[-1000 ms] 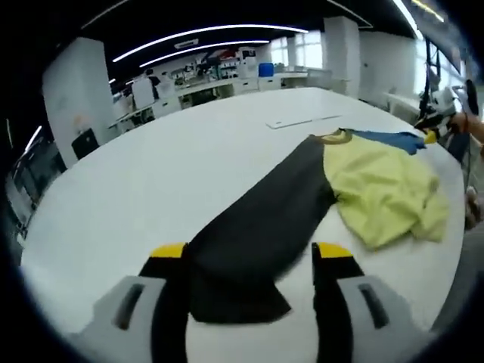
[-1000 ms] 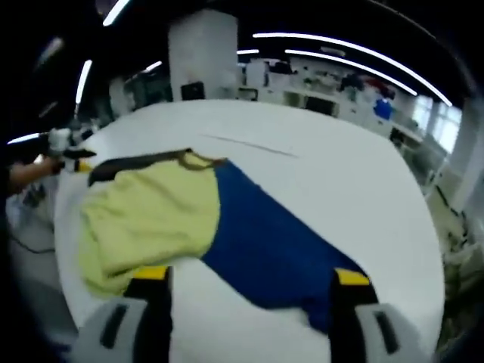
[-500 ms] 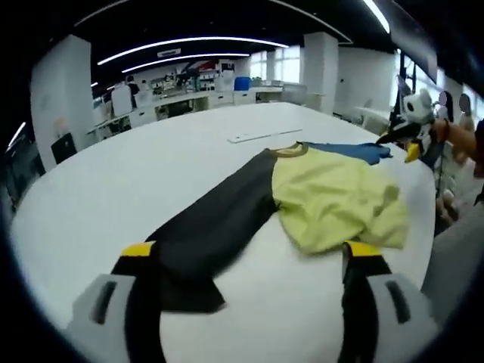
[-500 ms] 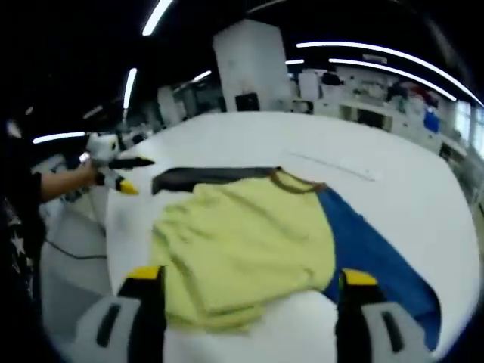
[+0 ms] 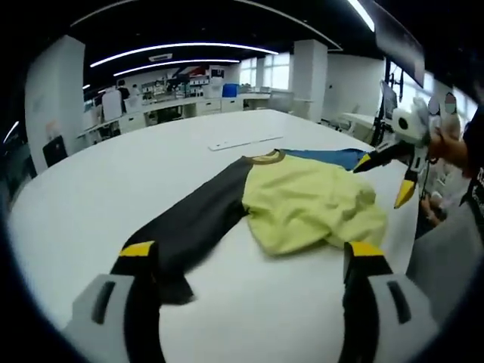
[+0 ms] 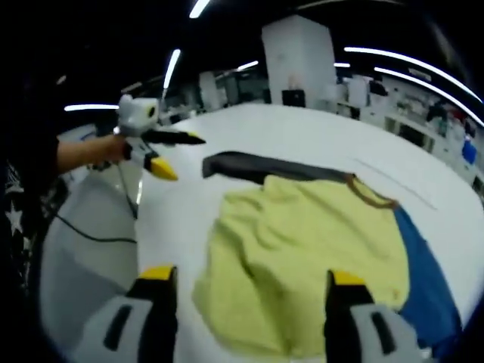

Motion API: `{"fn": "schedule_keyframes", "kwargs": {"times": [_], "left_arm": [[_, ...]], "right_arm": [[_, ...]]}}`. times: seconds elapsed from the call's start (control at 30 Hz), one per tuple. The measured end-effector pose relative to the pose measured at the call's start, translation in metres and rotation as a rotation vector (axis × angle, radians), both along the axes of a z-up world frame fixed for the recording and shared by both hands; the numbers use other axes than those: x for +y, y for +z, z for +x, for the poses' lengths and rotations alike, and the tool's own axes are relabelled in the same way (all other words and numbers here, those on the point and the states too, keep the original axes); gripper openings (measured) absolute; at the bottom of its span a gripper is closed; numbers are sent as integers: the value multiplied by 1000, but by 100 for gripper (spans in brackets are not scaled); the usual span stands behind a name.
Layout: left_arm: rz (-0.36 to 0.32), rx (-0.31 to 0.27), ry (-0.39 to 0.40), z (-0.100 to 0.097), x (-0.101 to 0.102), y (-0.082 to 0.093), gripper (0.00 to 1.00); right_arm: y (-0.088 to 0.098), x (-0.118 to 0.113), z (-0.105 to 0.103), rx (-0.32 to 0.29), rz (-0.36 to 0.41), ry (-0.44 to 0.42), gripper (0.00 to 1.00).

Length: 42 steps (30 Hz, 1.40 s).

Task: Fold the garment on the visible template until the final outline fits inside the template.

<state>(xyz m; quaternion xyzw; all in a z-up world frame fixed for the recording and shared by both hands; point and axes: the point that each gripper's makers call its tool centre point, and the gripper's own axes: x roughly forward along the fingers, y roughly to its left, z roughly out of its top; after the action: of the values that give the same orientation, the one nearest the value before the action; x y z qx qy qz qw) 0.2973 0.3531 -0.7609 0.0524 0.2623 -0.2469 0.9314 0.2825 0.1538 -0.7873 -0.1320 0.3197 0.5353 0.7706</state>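
Where the left gripper view begins, the left claw (image 5: 249, 261) stands wide open with its yellow-tipped jaws well apart and nothing between them; the left jaw sits over the near end of the black sleeve (image 5: 185, 227), though whether it touches the cloth cannot be told. That sleeve runs from the near edge of the white surface (image 5: 113, 181) up to the yellow body (image 5: 306, 212) of the garment, which lies rumpled near the right edge of the surface. Beyond the yellow body, the brown collar (image 5: 265, 157) and a strip of the blue sleeve (image 5: 325, 156) show. Past them a thin pale strip (image 5: 243, 141), possibly the template's outline, lies flat on the surface.

Seen from the right gripper view, the right claw (image 6: 246, 283) is likewise spread wide and holds nothing; its jaws frame the near hem of the yellow body (image 6: 302, 257) without clearly touching it. To the right the blue sleeve (image 6: 427, 287) runs toward the near edge, and beyond the body the black sleeve (image 6: 265, 166) stretches left. Further off, at the left edge of the surface, the left claw (image 6: 178, 155) appears from the side, jaws parted, held by a hand (image 6: 113, 149).
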Motion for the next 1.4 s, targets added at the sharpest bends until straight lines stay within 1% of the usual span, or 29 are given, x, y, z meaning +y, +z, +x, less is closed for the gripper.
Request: {"fn": "schedule_keyframes", "kwargs": {"times": [0.07,0.1,0.17,0.27,0.3,0.37,0.43,0.47,0.5,0.53,0.6,0.67,0.7,0.83,0.9,1.0,1.07,1.1,1.2,1.23,1.27,1.4], "left_arm": [[3,-6,-15,-5,-6,2,99],[6,-8,-18,-7,-8,3,99],[15,-14,-25,-11,-14,4,99],[34,-26,-25,-13,-5,1,94],[35,-25,-22,-13,-4,1,93],[35,-31,-16,-16,-3,1,93],[33,-34,-12,-18,-3,1,91],[31,-38,-10,-20,-4,2,90],[33,-40,-11,-21,-5,2,89],[39,-41,-9,-24,-6,1,88],[42,-41,-12,-26,-6,0,88],[40,-37,-18,-29,-8,-2,87],[41,-33,-17,-30,-9,-2,86],[48,-27,-28,-36,-12,-5,86],[38,-21,-26,-38,-13,-6,85],[7,-5,-24,-42,-20,-9,83],[22,6,-31,-45,-23,-13,83],[25,6,-33,-46,-23,-14,83],[26,9,-39,-47,-27,-15,83],[23,11,-41,-48,-28,-15,82],[20,12,-41,-48,-30,-15,82],[19,11,-51,-46,-27,-19,82]], "right_arm": [[-2,6,-5,2,-1,5,76],[-6,12,-6,3,-3,29,75],[-8,20,-9,12,-4,45,73],[-15,34,-21,32,-7,87,69],[-17,37,-25,33,-9,105,66],[-21,43,-29,37,-17,111,62],[-27,49,-32,37,-17,119,55],[-29,51,-33,37,-19,119,51],[-31,54,-33,26,-26,118,44],[-33,56,-32,17,-27,119,40],[-34,58,-31,10,-41,111,36],[-39,62,-29,0,-46,108,35],[-41,63,-29,0,-50,105,35],[-51,64,-23,-40,-110,104,30],[-56,64,-22,-48,-120,95,27],[-62,62,-19,-52,-141,72,17],[-64,59,-16,-89,-167,77,13],[-63,60,-15,-116,-169,81,11],[-63,60,-15,-122,-173,78,8],[-63,60,-14,-130,-173,77,5],[-63,60,-14,-129,-171,78,1],[-63,61,-14,-129,-170,75,0]]}}
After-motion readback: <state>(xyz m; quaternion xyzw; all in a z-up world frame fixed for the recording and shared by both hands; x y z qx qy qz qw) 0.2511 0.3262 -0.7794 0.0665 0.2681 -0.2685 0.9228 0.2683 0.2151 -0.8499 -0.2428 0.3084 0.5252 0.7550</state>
